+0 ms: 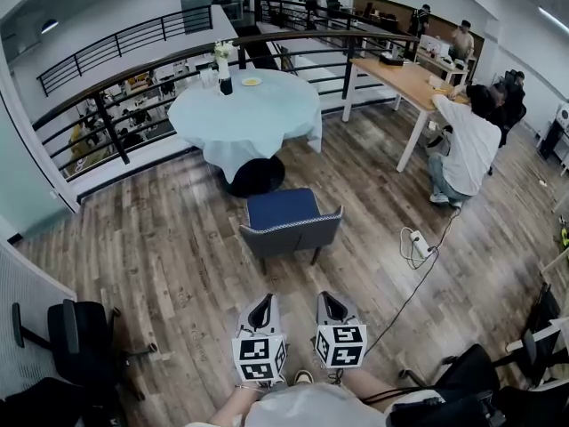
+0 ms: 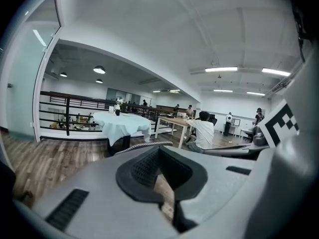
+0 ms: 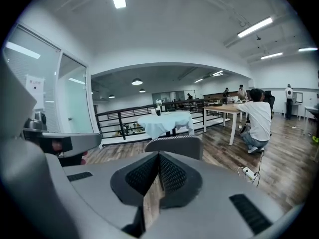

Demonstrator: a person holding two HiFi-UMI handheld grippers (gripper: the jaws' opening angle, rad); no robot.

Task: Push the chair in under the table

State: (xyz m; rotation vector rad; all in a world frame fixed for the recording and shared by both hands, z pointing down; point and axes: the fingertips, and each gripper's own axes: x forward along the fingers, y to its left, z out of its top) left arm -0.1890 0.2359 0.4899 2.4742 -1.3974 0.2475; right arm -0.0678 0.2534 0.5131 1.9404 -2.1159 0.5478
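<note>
A grey chair (image 1: 289, 223) with a blue seat stands on the wood floor, pulled back from a round table (image 1: 244, 112) under a pale cloth. Its backrest faces me. My left gripper (image 1: 261, 308) and right gripper (image 1: 331, 306) hang side by side in front of me, well short of the chair, both shut with nothing between the jaws. In the right gripper view the chair back (image 3: 175, 144) sits straight ahead, the round table (image 3: 164, 121) behind it. The left gripper view has the chair back (image 2: 142, 144) peeking over the jaws and the round table (image 2: 122, 124) beyond.
A vase (image 1: 224, 69) and a small plate (image 1: 252, 82) stand on the table. A railing (image 1: 133, 92) runs behind it. A crouching person (image 1: 467, 145) is by a wooden table (image 1: 404, 83) at right. A power strip with cable (image 1: 420, 243) lies on the floor. Black office chairs (image 1: 76, 341) stand near left.
</note>
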